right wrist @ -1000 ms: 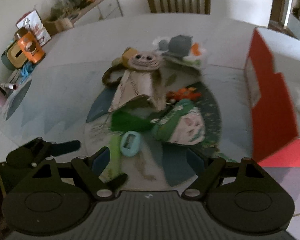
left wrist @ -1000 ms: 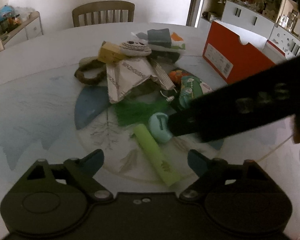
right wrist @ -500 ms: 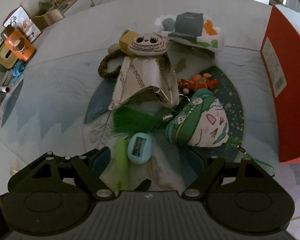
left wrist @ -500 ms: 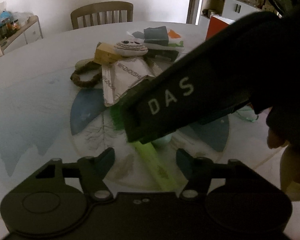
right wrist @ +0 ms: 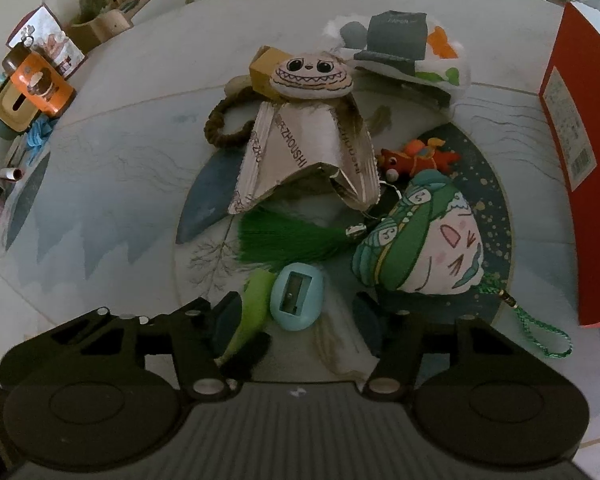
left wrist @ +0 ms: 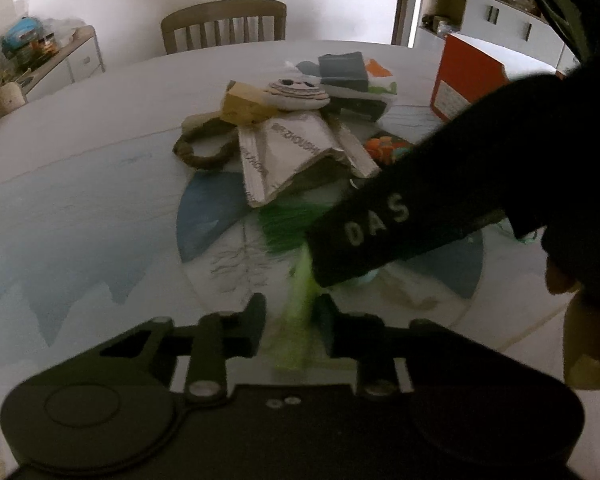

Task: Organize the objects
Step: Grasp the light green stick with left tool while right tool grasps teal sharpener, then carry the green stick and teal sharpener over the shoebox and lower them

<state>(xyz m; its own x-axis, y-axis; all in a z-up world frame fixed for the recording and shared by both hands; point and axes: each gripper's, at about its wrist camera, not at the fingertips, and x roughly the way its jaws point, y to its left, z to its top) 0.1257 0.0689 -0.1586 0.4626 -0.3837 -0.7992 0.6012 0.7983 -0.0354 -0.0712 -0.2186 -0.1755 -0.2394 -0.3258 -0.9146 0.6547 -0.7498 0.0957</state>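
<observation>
1. In the left wrist view, the left gripper (left wrist: pixel 290 326) has its jaws drawn in on the near end of the lime-green stick (left wrist: pixel 300 304), which looks blurred; whether both pads touch it I cannot tell.
2. The right gripper (right wrist: pixel 296 322) has its jaws apart, straddling the light-blue pencil sharpener (right wrist: pixel 297 300) that lies on the surface (right wrist: pixel 120 128). The stick lies just left of the sharpener.
3. Just beyond them lies a green tassel (right wrist: pixel 284 236), with a green-and-white plush pouch (right wrist: pixel 424 240) to its right.
4. Farther off sit a folded paper packet (right wrist: pixel 300 156), an orange toy (right wrist: pixel 416 158) and a grinning plush face (right wrist: pixel 310 74).
5. An orange box (right wrist: pixel 584 144) stands at the right edge.
</observation>
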